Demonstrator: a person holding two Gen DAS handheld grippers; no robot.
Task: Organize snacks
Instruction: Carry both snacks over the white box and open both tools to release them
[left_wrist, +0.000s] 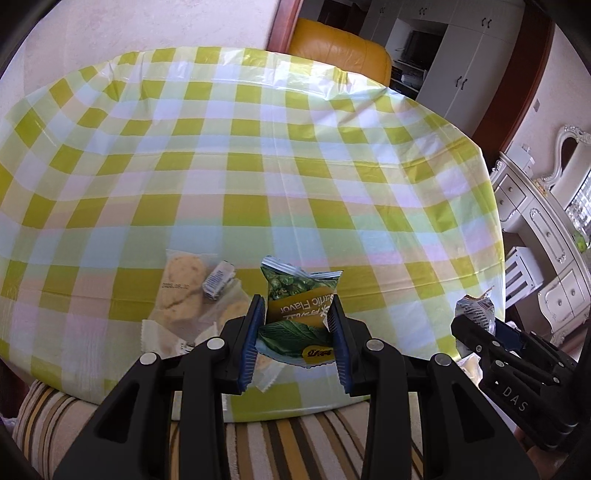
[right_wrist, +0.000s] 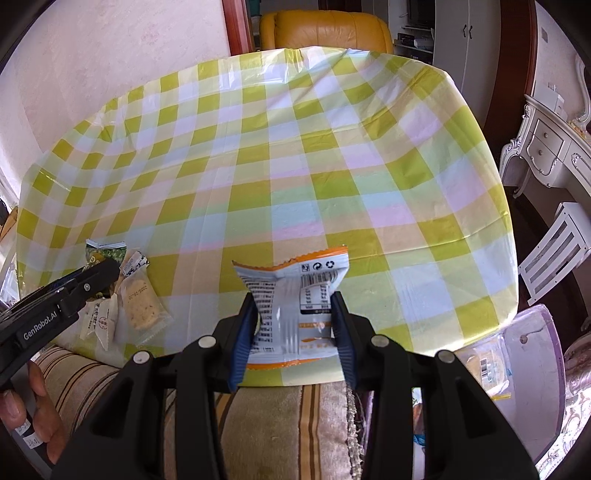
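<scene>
My left gripper (left_wrist: 297, 325) is shut on a green snack packet (left_wrist: 299, 306) marked "Garlic Flavor", held just above the near edge of the table. My right gripper (right_wrist: 295, 317) is shut on a white and orange snack packet (right_wrist: 295, 299), also near the front edge. The right gripper also shows in the left wrist view (left_wrist: 480, 325), with its packet (left_wrist: 474, 310). The left gripper shows in the right wrist view (right_wrist: 92, 273). Clear-wrapped biscuits (left_wrist: 183, 291) and a small silver-wrapped sweet (left_wrist: 218, 282) lie left of the green packet; the biscuits also show in the right wrist view (right_wrist: 140, 302).
The table (left_wrist: 258, 166) has a yellow-green checked plastic cloth. A striped cushion (right_wrist: 288, 424) lies under both grippers at the front edge. An orange leather chair (left_wrist: 340, 51) stands behind the table. White cabinets (left_wrist: 546, 229) and a white stool (right_wrist: 554, 243) are to the right.
</scene>
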